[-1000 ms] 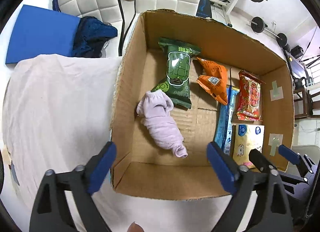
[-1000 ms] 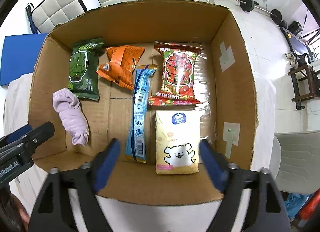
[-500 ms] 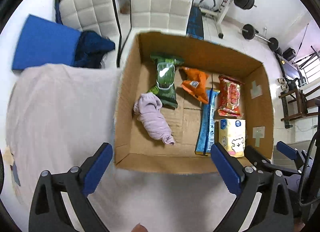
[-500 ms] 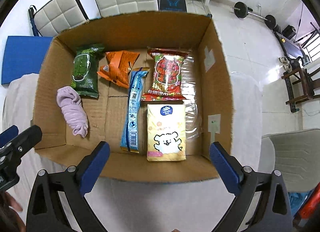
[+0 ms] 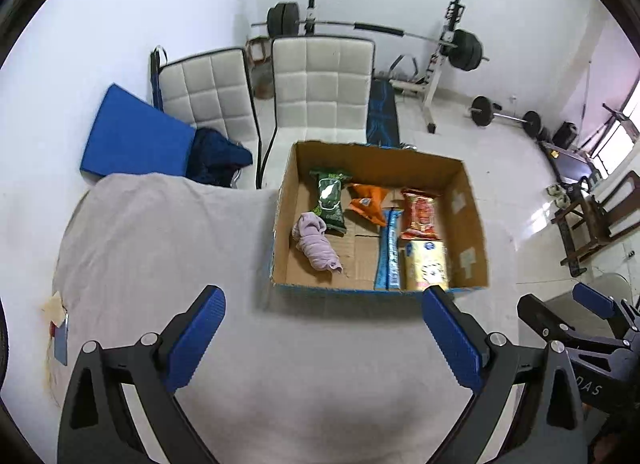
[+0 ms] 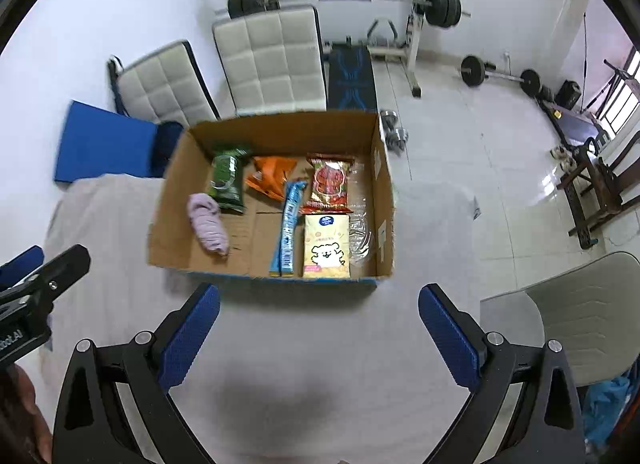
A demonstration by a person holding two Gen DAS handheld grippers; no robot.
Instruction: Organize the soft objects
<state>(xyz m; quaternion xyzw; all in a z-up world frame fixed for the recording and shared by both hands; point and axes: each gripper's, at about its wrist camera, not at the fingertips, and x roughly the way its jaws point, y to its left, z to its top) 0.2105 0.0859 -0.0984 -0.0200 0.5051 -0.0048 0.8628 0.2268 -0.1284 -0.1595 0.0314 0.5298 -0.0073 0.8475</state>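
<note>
An open cardboard box (image 5: 466, 199) (image 6: 384, 183) stands on the cloth-covered table. Inside lie a rolled lilac cloth (image 5: 316, 242) (image 6: 209, 221), a green packet (image 5: 330, 195) (image 6: 228, 179), an orange packet (image 5: 366, 201) (image 6: 270, 179), a blue stick packet (image 5: 390, 252) (image 6: 288, 223), a red packet (image 5: 420, 213) (image 6: 330, 187) and a yellow tissue pack (image 5: 426, 264) (image 6: 326, 246). My left gripper (image 5: 324, 338) is open and empty, well back from the box's near wall. My right gripper (image 6: 320, 338) is open and empty, also back from the box.
The pale tablecloth (image 5: 160, 248) (image 6: 100, 223) covers the table. Two white padded chairs (image 5: 320, 83) (image 6: 272, 59), a blue mat (image 5: 132, 135) and gym weights (image 5: 464, 49) stand behind. A grey chair (image 6: 576, 304) is at the right. A small card (image 5: 60, 338) lies at the table's left edge.
Both grippers have pulled back and up from the box, so it looks smaller and farther. The things in the box have not moved.
</note>
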